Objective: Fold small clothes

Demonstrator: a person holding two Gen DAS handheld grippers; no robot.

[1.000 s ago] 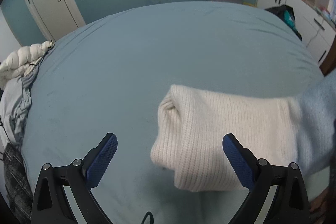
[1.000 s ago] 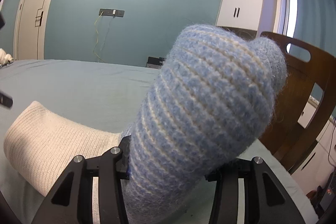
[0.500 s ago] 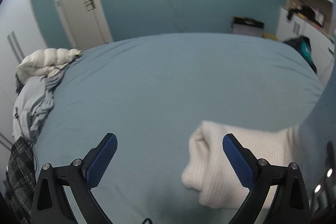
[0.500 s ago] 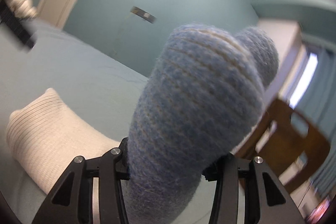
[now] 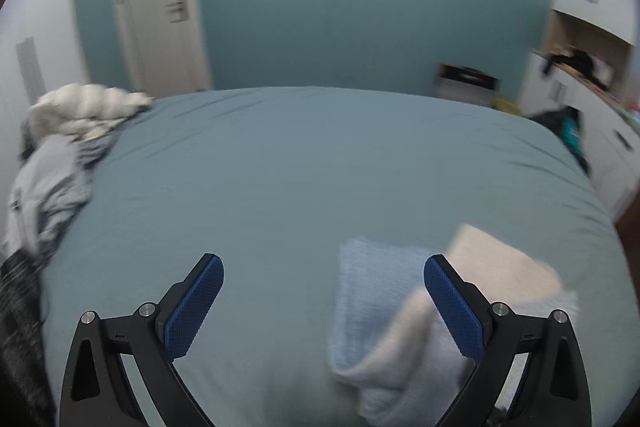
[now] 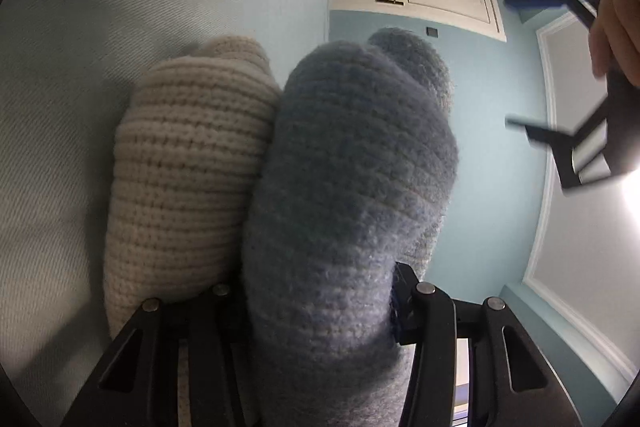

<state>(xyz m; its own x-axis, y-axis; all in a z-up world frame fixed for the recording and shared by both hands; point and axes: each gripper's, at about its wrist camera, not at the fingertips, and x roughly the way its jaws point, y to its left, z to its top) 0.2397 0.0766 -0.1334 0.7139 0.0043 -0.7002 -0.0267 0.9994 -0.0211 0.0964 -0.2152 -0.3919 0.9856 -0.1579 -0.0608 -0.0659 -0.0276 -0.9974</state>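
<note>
A knit sock with a cream part (image 6: 188, 163) and a blue part (image 6: 348, 187) fills the right wrist view. My right gripper (image 6: 316, 311) is shut on the blue part, which lies folded against the cream part on the bed. In the left wrist view the sock lies on the grey-blue bed (image 5: 300, 167), its blue part (image 5: 372, 291) folded next to its cream part (image 5: 500, 267). My left gripper (image 5: 320, 303) is open and empty, raised above the bed to the left of the sock. It also shows in the right wrist view (image 6: 568, 131), held by a hand.
Crumpled white and grey bedding (image 5: 64, 147) lies at the bed's far left. A white door (image 5: 160, 19) and teal wall stand behind. White cabinets (image 5: 592, 75) with dark clothes stand at the right. A wooden edge (image 5: 630, 227) shows at the right.
My right gripper has rolled over and carried the blue part onto the cream part. My left gripper has drawn back and up, away from the sock.
</note>
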